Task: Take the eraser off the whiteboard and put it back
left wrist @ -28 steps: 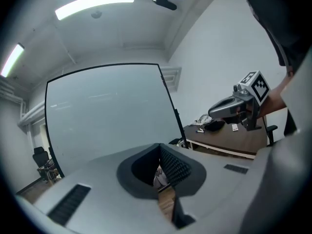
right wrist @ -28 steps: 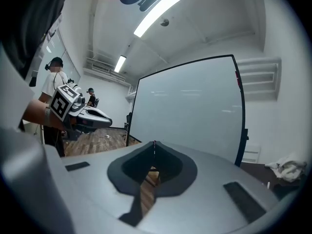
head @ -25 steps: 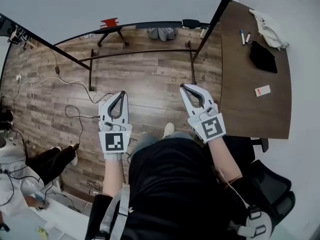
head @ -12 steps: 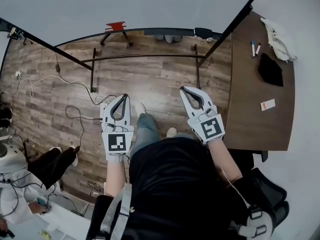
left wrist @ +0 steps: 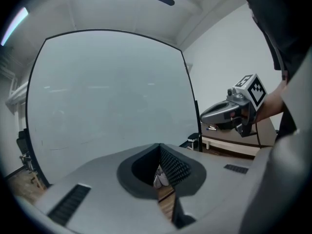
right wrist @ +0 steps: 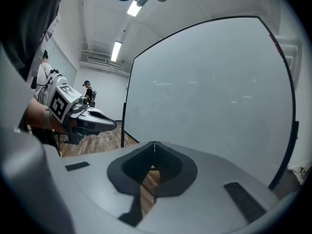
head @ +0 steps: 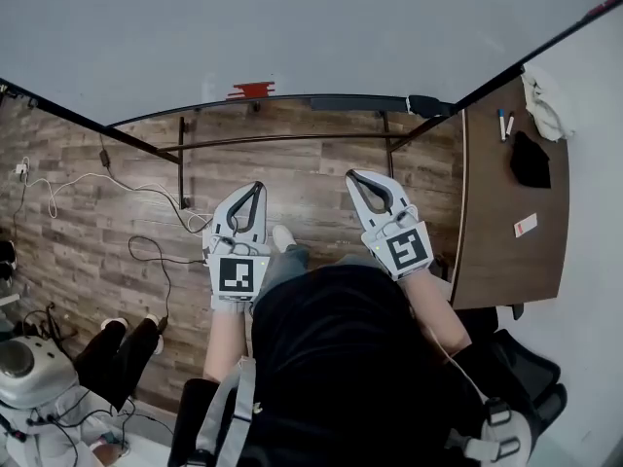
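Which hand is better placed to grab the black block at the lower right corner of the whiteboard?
Right, probably. The right tool is on the same side as the black block and nearer to it. The left tool would have to cross over. Both are shut and empty.

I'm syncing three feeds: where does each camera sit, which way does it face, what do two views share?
Head view: on the head, looking steeply down at the floor; left gripper, right gripper, forearms, torso show.
Left gripper view: on the left gripper, facing the whiteboard; its shut jaws show.
Right gripper view: on the right gripper, facing the whiteboard; shut jaws show.
Gripper views share the whiteboard.
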`<state>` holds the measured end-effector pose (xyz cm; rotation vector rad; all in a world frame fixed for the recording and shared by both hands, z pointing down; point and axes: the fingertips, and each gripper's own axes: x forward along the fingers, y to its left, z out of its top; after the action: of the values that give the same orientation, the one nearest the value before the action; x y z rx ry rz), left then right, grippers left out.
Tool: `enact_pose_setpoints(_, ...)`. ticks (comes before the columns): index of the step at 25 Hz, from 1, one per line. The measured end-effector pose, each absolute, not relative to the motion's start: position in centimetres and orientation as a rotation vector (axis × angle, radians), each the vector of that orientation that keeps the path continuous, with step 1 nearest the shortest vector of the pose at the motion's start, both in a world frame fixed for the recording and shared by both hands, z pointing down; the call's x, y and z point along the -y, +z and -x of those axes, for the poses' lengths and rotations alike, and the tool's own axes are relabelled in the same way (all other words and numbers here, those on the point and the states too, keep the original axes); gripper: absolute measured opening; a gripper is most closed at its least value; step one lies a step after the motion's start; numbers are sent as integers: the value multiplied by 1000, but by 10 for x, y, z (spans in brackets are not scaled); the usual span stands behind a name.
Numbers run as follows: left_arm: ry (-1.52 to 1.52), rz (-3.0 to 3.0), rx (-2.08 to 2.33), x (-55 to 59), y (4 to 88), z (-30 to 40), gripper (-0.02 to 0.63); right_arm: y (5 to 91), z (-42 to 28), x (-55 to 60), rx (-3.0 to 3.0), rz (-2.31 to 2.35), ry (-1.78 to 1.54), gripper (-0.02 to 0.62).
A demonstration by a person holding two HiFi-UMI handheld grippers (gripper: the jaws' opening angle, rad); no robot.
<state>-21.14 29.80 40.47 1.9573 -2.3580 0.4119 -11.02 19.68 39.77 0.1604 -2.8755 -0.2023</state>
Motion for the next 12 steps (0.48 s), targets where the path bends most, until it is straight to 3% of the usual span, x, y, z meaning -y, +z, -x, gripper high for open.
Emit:
enact_pose_setpoints(6,383,-2043,2254,-287,419,264,8,402,159,-189,2830,-264,-191,18)
enact_pose_setpoints(12,403,-2197,2128,-249,430,269,8,409,153,-159,2783,-465,-77,18)
